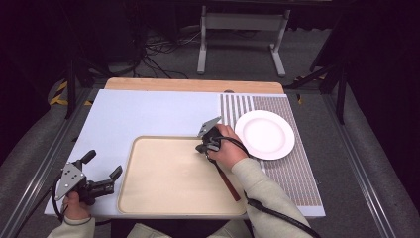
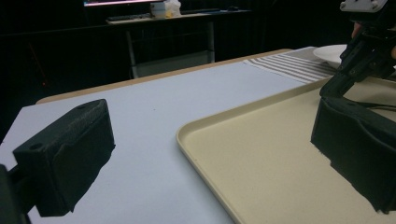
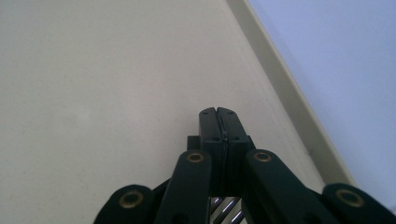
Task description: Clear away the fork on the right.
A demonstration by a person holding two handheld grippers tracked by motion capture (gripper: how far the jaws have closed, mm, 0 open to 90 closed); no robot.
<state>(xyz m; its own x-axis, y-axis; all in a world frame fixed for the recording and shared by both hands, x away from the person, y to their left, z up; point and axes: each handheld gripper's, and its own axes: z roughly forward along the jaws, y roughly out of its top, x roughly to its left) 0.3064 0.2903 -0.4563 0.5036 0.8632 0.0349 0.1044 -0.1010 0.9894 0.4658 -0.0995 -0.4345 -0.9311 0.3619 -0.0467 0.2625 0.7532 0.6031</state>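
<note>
A pale blue rectangular table top (image 1: pixel 148 114) is seen in the high view, with a strip of bare wood along its far edge. A grey-and-white striped woven mat (image 1: pixel 292 168) is laid over its right part. A large cream rectangular plastic tray (image 1: pixel 173 193) with a raised rim is set at the near middle of the table, its right edge beside the mat. A round white ceramic plate (image 1: pixel 265 134) is placed on the far part of the mat, just beside the tray's far right corner.

The left gripper (image 1: pixel 105 171) is held low over the table's near left corner, just left of the tray; its jaws are spread wide, with nothing gripped between them, as is confirmed in the left gripper view. The right gripper (image 1: pixel 202 148) is pointed down over the tray's far right area; in the right gripper view its jaws are pressed fully together above the tray floor, with nothing caught between them.
</note>
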